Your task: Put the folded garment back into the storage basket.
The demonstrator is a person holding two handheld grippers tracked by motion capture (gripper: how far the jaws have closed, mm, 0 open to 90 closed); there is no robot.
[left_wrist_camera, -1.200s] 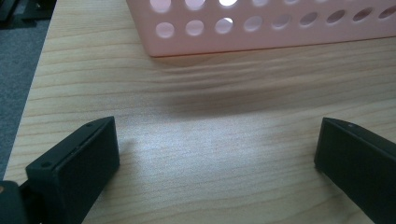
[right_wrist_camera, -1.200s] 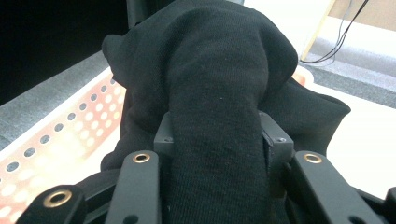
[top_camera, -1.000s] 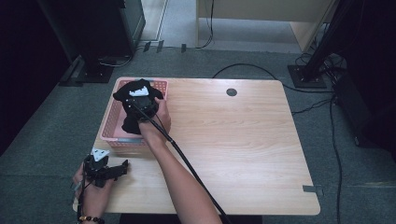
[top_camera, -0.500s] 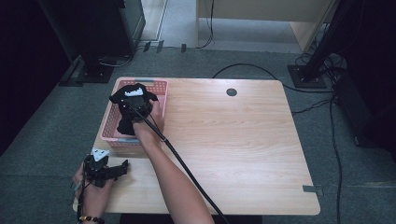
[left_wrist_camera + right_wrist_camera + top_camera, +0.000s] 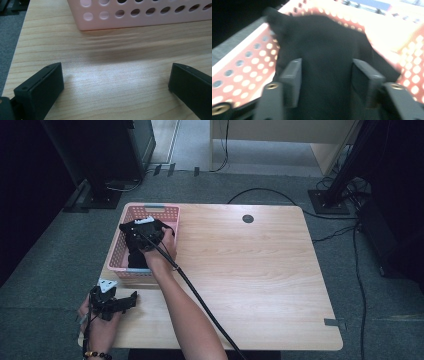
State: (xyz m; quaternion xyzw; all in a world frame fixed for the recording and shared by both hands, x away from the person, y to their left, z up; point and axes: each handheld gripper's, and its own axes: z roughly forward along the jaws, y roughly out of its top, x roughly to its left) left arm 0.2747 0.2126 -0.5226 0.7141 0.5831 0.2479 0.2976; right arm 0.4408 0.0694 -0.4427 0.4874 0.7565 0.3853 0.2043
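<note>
A pink perforated basket [image 5: 162, 212] stands at the table's left side. A black cloth [image 5: 136, 261] lies bunched inside it. My right gripper [image 5: 136, 245] points down into the basket just above the cloth. In the right gripper view the jaws of that gripper [image 5: 325, 75] have just been opening and stand apart, with the black cloth [image 5: 324, 40] lying between and beyond them, the pads off it. My left gripper [image 5: 127, 301] rests near the table's front left corner. In its own view the left gripper [image 5: 116, 80] is wide open over bare wood, facing the basket wall [image 5: 140, 15].
The wooden table [image 5: 260, 270] stretches to the right of the basket, with a round dark cable port [image 5: 248, 218] near its far edge. A black cable [image 5: 200, 305] trails from the right gripper along the forearm. Grey carpet and dark stands surround the table.
My right hand has shifted a little left and sunk into the basket. The left hand has stayed put.
</note>
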